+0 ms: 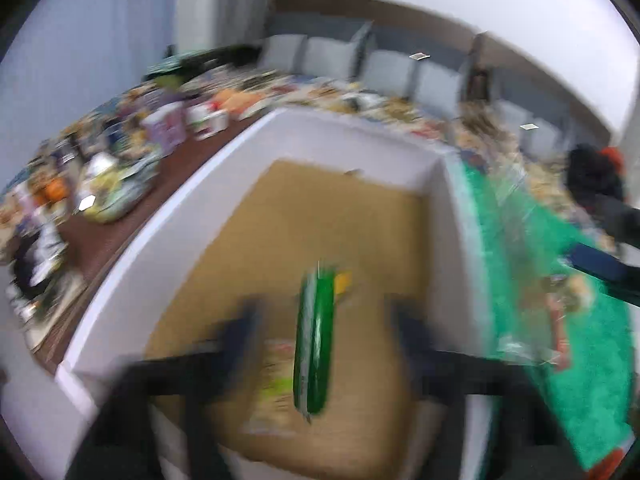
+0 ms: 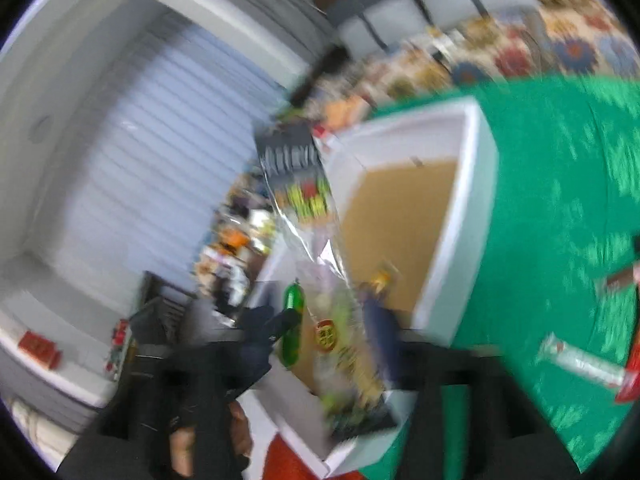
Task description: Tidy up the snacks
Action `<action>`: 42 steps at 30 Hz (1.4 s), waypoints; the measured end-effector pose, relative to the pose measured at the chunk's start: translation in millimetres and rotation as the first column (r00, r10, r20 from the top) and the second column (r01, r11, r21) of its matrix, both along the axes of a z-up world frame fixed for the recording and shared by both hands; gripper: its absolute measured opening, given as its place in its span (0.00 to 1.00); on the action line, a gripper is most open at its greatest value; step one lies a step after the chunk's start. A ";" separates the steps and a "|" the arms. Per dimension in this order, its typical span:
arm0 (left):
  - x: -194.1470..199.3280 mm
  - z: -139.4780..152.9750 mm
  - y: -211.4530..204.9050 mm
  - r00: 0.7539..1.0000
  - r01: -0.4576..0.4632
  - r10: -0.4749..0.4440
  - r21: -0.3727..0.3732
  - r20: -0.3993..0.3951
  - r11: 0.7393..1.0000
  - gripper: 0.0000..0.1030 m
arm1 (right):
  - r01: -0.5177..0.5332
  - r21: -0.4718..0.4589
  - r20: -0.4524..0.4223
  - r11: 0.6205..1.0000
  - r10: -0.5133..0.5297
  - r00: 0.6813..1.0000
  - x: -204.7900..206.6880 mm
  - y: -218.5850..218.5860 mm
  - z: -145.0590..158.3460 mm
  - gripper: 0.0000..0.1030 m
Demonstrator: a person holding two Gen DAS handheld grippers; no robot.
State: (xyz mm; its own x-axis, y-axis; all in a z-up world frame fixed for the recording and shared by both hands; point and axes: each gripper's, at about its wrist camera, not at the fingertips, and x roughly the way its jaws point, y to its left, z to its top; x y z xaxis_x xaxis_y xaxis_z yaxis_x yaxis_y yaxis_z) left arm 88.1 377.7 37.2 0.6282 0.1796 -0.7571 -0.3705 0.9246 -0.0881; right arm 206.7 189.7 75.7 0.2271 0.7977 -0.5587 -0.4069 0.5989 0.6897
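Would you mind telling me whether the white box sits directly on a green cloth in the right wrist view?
Yes, the white box rests on the green cloth, which spreads out beside and behind it.

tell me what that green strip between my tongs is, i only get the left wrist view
observer: In the right wrist view it is a long clear snack packet seen flat-on, with a black header and yellow-green print. You are looking at its edge.
operator: ok and are the right tongs clamped on it
observer: They don't look clamped. The right tongs stand apart with the packet's lower half between them, over the near end of the white box. The picture is blurred, but the pads look clear of the packet.
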 end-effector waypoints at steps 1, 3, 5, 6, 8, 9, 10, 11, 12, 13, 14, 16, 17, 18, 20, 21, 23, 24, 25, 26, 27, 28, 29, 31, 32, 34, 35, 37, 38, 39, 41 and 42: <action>-4.8 -3.6 -1.7 1.000 -0.018 0.018 0.017 0.008 1.000 0.93 | 0.032 -0.031 0.006 0.999 -0.032 0.999 -1.1 -3.7 -6.1 0.67; -20.2 -8.1 -3.2 0.999 -0.033 0.033 0.014 0.044 0.999 0.94 | 0.069 -0.082 0.050 0.994 -0.065 0.997 -8.6 -22.5 -16.8 0.66; -29.9 -7.5 -11.7 0.996 -0.032 0.033 -0.015 0.086 0.999 0.94 | 0.123 -0.182 0.149 0.976 -0.096 0.984 -19.5 -49.5 -25.1 0.66; -32.7 -5.6 -18.1 0.995 -0.025 0.027 -0.024 0.101 0.999 0.94 | 0.158 -0.237 0.210 0.958 -0.108 0.972 -26.0 -65.1 -29.4 0.68; -37.4 2.4 -40.2 0.988 0.018 -0.010 -0.057 0.152 0.998 0.94 | 0.258 -0.364 0.345 0.895 -0.128 0.930 -43.0 -107.1 -45.9 0.72; -38.8 6.9 -50.1 0.985 0.042 -0.030 -0.069 0.169 0.997 0.94 | 0.303 -0.417 0.386 0.857 -0.135 0.913 -47.5 -127.6 -56.4 0.72; -39.7 12.3 -64.4 0.980 0.077 -0.061 -0.080 0.192 0.994 0.94 | 0.345 -0.467 0.419 0.814 -0.140 0.897 -54.9 -150.1 -69.8 0.72; -40.2 17.4 -85.7 0.970 0.130 -0.108 -0.088 0.217 0.988 0.94 | 0.387 -0.521 0.442 0.761 -0.147 0.885 -64.0 -181.3 -86.7 0.72; -39.5 23.7 -98.6 0.964 0.160 -0.136 -0.089 0.228 0.983 0.94 | 0.409 -0.548 0.449 0.729 -0.157 0.880 -68.9 -198.0 -95.8 0.72; -40.0 27.8 -116.1 0.954 0.205 -0.178 -0.090 0.241 0.975 0.94 | 0.439 -0.578 0.451 0.688 -0.179 0.874 -73.5 -222.7 -107.0 0.72; -40.2 31.2 -135.4 0.941 0.252 -0.223 -0.089 0.253 0.963 0.94 | 0.469 -0.599 0.447 0.649 -0.214 0.868 -79.3 -250.9 -117.6 0.72; -36.8 32.2 -176.5 0.915 0.341 -0.311 -0.082 0.256 0.936 0.96 | 0.515 -0.616 0.437 0.596 -0.285 0.853 -86.0 -294.0 -129.1 0.72; -34.1 29.8 -195.2 0.903 0.379 -0.350 -0.080 0.248 0.922 0.99 | 0.542 -0.624 0.429 0.563 -0.333 0.840 -89.2 -318.9 -136.6 0.72; -29.5 22.1 -218.6 0.890 0.423 -0.397 -0.078 0.227 0.903 0.99 | 0.557 -0.624 0.424 0.547 -0.361 0.830 -92.1 -334.6 -138.0 0.72; -18.7 -1.5 -255.7 0.873 0.477 -0.463 -0.067 0.151 0.877 0.99 | 0.590 -0.620 0.408 0.518 -0.430 0.806 -91.2 -362.9 -145.8 0.72; -12.7 -14.1 -271.2 0.867 0.493 -0.485 -0.059 0.111 0.868 0.99 | 0.596 -0.619 0.403 0.511 -0.445 0.800 -92.6 -368.2 -147.1 0.72; -1.3 -44.7 -289.6 0.862 0.506 -0.505 -0.044 0.037 0.861 0.99 | 0.600 -0.620 0.386 0.506 -0.469 0.794 -89.1 -378.2 -153.7 0.72; 5.7 -64.7 -296.6 0.862 0.507 -0.507 -0.031 -0.005 0.862 0.99 | 0.597 -0.622 0.379 0.507 -0.473 0.796 -86.2 -378.1 -156.6 0.72; 11.5 -80.8 -299.8 0.864 0.502 -0.502 -0.019 -0.039 0.865 0.99 | 0.593 -0.622 0.369 0.511 -0.476 0.798 -84.6 -378.4 -160.6 0.72; 15.9 -92.4 -300.8 0.867 0.494 -0.494 -0.011 -0.064 0.869 0.99 | 0.606 -0.604 0.379 0.518 -0.482 0.790 -82.9 -377.9 -160.6 0.74; 22.7 -105.6 -299.1 0.876 0.475 -0.473 -0.006 -0.093 0.880 0.99 | 0.606 -0.605 0.375 0.516 -0.486 0.789 -87.1 -378.7 -159.7 0.76; 25.3 -112.4 -296.9 0.882 0.463 -0.461 -0.010 -0.100 0.887 0.99 | 0.610 -0.605 0.374 0.512 -0.494 0.785 -86.2 -383.0 -159.9 0.77; 29.1 -116.9 -294.2 0.888 0.450 -0.449 -0.017 -0.100 0.893 0.99 | 0.610 -0.601 0.367 0.515 -0.501 0.784 -82.4 -387.4 -161.7 0.78; 35.7 -123.1 -287.7 0.898 0.430 -0.430 -0.021 -0.097 0.903 0.99 | 0.613 -0.591 0.352 0.525 -0.515 0.781 -85.5 -392.6 -165.3 0.82; 38.4 -127.6 -286.1 0.900 0.425 -0.424 -0.016 -0.099 0.905 0.99 | 0.613 -0.590 0.350 0.526 -0.517 0.781 -85.5 -393.0 -165.4 0.82; 40.3 -133.0 -285.8 0.902 0.421 -0.417 0.016 -0.108 0.907 0.99 | 0.611 -0.597 0.353 0.520 -0.513 0.782 -86.0 -392.4 -167.1 0.83; 40.1 -133.8 -286.8 0.902 0.423 -0.418 0.026 -0.108 0.906 0.99 | 0.611 -0.597 0.353 0.520 -0.515 0.782 -86.3 -392.0 -167.7 0.84; 40.4 -133.1 -286.2 0.902 0.424 -0.419 0.027 -0.101 0.905 0.99 | 0.612 -0.596 0.351 0.519 -0.517 0.781 -85.9 -392.4 -167.9 0.84; 39.4 -133.4 -285.9 0.902 0.425 -0.421 0.026 -0.097 0.905 0.99 | 0.612 -0.596 0.351 0.520 -0.517 0.781 -85.9 -392.7 -167.9 0.84; 39.7 -133.1 -283.7 0.902 0.425 -0.422 0.021 -0.095 0.905 0.99 | 0.612 -0.595 0.351 0.520 -0.517 0.781 -85.9 -392.6 -167.8 0.85; 41.0 -131.8 -281.2 0.902 0.425 -0.421 0.022 -0.097 0.905 1.00 | 0.612 -0.595 0.351 0.521 -0.517 0.781 -86.0 -392.8 -167.9 0.85; 41.3 -132.2 -282.2 0.901 0.425 -0.421 0.029 -0.102 0.905 1.00 | 0.612 -0.596 0.351 0.520 -0.517 0.781 -85.9 -392.6 -167.9 0.85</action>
State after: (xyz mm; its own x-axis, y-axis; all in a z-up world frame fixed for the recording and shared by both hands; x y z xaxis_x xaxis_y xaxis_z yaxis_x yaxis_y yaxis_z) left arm 129.4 95.5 -95.0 0.5818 -0.0494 -0.8118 0.0523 0.9984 -0.0234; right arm 120.9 -202.9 -92.2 0.5955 -0.0822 -0.7991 0.1355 0.9908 -0.0010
